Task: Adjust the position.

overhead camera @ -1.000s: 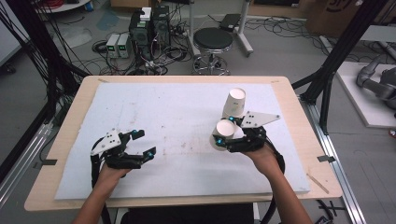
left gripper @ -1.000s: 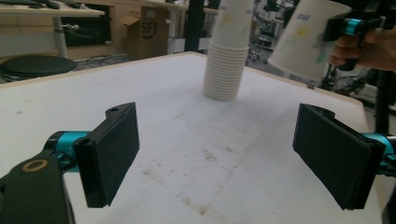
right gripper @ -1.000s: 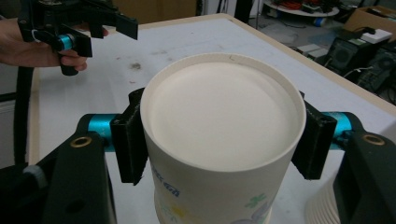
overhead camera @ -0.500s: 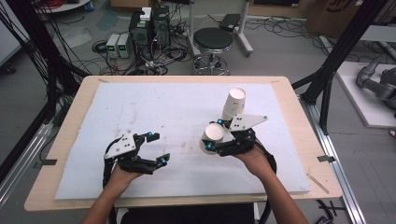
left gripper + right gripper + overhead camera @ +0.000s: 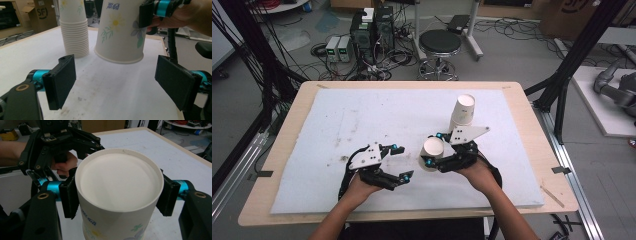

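Note:
My right gripper (image 5: 432, 149) is shut on a white paper cup (image 5: 431, 148) with a flower print, held upside down just above the table. In the right gripper view its pads clamp the cup (image 5: 117, 187) on both sides near the closed end. My left gripper (image 5: 403, 161) stands open a short way left of the cup. Its jaws have just been closing a little, with nothing between them. In the left gripper view the cup (image 5: 120, 32) hangs ahead of my left gripper (image 5: 117, 85), beyond the jaws. A stack of upside-down cups (image 5: 462, 111) stands behind it.
A white mat (image 5: 362, 115) covers the wooden table (image 5: 292, 115). The stack of cups (image 5: 75, 32) stands on the mat, right of centre and towards the back. A stool (image 5: 440, 42) and electronics stand on the floor beyond the far edge.
My left gripper has moved right towards the cup. My right gripper has carried the cup left and slightly nearer the front edge. The gap between the two grippers has shrunk.

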Demonstrator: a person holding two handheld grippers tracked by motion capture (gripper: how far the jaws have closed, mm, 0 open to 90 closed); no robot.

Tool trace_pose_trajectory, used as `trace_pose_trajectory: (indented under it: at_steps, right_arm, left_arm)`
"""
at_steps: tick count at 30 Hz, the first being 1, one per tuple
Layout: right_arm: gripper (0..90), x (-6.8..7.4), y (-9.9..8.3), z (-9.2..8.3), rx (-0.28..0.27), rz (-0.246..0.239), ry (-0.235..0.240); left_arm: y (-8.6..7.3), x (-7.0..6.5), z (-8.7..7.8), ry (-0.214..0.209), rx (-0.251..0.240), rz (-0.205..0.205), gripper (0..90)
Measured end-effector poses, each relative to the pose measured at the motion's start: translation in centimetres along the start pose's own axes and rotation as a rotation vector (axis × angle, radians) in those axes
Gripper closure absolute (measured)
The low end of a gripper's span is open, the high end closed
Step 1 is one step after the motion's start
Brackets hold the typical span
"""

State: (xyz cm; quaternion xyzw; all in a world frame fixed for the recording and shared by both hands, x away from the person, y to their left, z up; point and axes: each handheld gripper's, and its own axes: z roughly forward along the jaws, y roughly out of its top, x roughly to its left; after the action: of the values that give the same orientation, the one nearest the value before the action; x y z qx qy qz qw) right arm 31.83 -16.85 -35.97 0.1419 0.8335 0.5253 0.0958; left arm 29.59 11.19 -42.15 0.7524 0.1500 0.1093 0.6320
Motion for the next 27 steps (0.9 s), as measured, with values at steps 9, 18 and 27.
trace_pose_trajectory:
  at_steps: [9,18,27]
  right_arm:
    - [33.2,0.2,-0.2,0.2,0.010,0.007,0.018]
    - [33.2,0.4,-0.2,0.2,0.011,0.002,0.033]
    - [33.3,0.7,-0.2,0.8,0.018,0.001,0.068]
  left_arm:
    - [0.3,-0.2,2.0,-0.051,-0.005,0.000,17.1]
    - [0.2,-0.3,3.5,-0.069,-0.001,-0.005,16.9]
    - [0.2,-0.4,4.0,-0.099,-0.003,0.008,23.2]
